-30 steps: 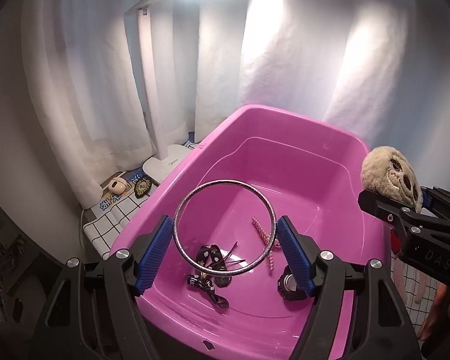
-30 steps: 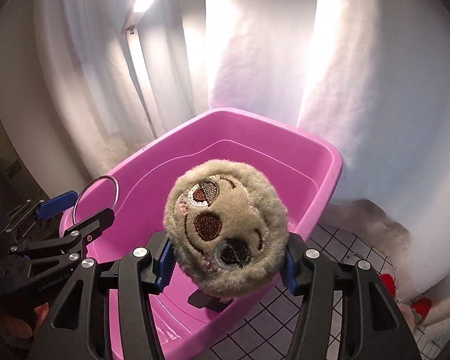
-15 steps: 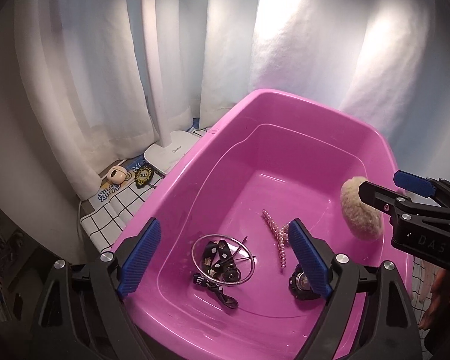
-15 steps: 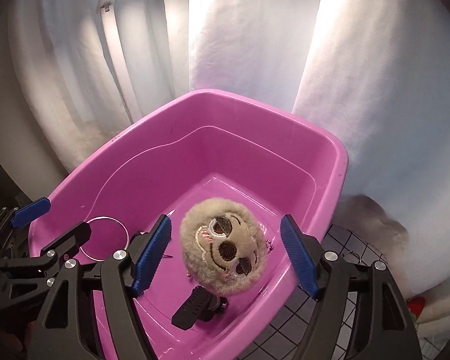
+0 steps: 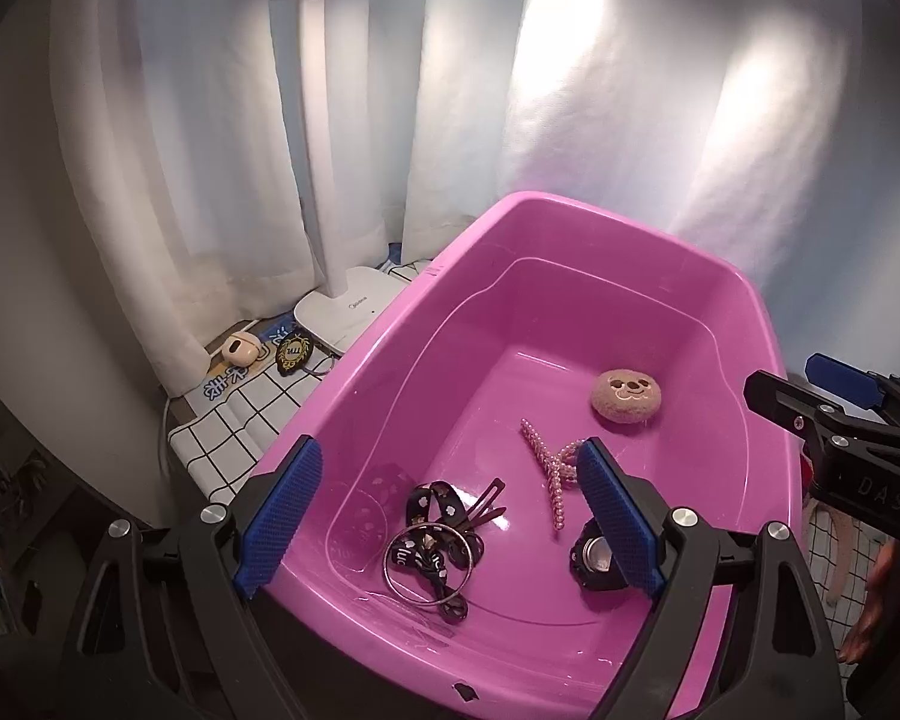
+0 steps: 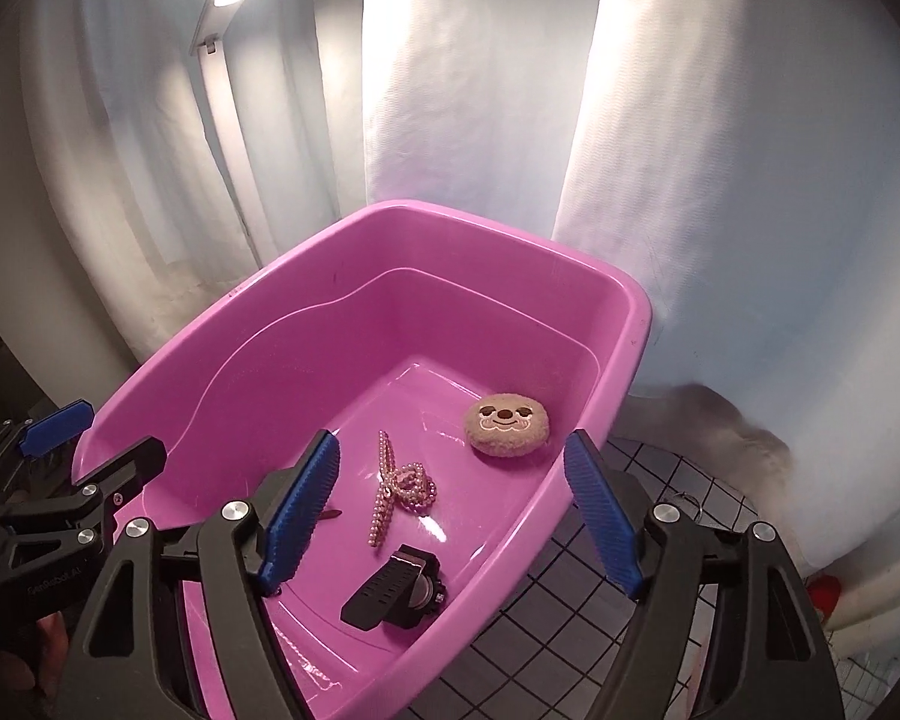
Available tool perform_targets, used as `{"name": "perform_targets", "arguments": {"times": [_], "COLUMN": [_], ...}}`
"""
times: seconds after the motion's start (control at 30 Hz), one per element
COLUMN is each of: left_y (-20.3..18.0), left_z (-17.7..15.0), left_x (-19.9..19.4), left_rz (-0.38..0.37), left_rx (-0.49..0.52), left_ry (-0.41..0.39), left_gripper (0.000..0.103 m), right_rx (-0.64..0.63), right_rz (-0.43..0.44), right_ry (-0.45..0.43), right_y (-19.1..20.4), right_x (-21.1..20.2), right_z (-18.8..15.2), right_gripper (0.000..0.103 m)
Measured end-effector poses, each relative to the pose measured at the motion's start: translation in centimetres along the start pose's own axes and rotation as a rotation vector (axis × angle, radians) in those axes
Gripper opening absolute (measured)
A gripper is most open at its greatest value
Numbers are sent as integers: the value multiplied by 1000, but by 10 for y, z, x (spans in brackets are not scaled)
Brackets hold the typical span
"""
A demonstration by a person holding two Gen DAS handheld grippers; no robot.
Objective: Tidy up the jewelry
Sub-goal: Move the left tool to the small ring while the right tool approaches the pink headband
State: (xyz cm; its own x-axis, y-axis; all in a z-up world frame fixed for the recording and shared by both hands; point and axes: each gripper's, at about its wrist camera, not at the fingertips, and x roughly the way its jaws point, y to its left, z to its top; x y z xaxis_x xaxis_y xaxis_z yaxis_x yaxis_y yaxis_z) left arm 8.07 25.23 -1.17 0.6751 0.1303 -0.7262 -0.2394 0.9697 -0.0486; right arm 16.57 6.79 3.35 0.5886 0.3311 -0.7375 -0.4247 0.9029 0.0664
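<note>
Bangle (image 5: 427,563) and plush (image 6: 506,425) lie in tub (image 6: 354,252) beyond wide, empty jaws.

Your work surface carries a black-gridded white cloth (image 5: 234,420); on it stand the pink tub (image 5: 390,324), lamp base (image 5: 348,309) and badge (image 5: 292,353).

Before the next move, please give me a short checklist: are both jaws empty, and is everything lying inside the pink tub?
1. Left gripper jaws empty: ok.
2. Right gripper jaws empty: ok.
3. Plush face lying on the pink tub floor: ok.
4. Silver bangle in the tub, over the black straps: ok.
5. Pearl clip and black watch in the tub: ok.
6. No jewelry left outside: cannot tell.
</note>
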Motion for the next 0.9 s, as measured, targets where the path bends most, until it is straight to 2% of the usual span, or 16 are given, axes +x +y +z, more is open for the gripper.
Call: {"name": "perform_targets", "arguments": {"times": [0.27, 0.4, 0.53, 0.67, 0.9], "left_y": [-22, -43, -70, -101, -163], "left_z": [-8, -12, -15, -20, -35], "left_x": [-22, -38, -55, -66, -68], "left_rz": [-55, -119, -197, -266, -363], "left_rx": [17, 34, 68, 113, 198], "left_ry": [-5, -24, -47, -58, -26], "left_gripper": [87, 89, 94, 94, 96], "right_rx": [82, 136, 199, 268, 410], "right_rz": [5, -19, -82, -167, -264], "right_ry": [-17, -31, -33, -16, 6], "right_y": [-22, -44, -75, -109, -165], "right_x": [-37, -63, -87, -108, -137], "right_z": [-39, -69, -105, -142, -192], "right_gripper": [74, 74, 74, 74, 74]}}
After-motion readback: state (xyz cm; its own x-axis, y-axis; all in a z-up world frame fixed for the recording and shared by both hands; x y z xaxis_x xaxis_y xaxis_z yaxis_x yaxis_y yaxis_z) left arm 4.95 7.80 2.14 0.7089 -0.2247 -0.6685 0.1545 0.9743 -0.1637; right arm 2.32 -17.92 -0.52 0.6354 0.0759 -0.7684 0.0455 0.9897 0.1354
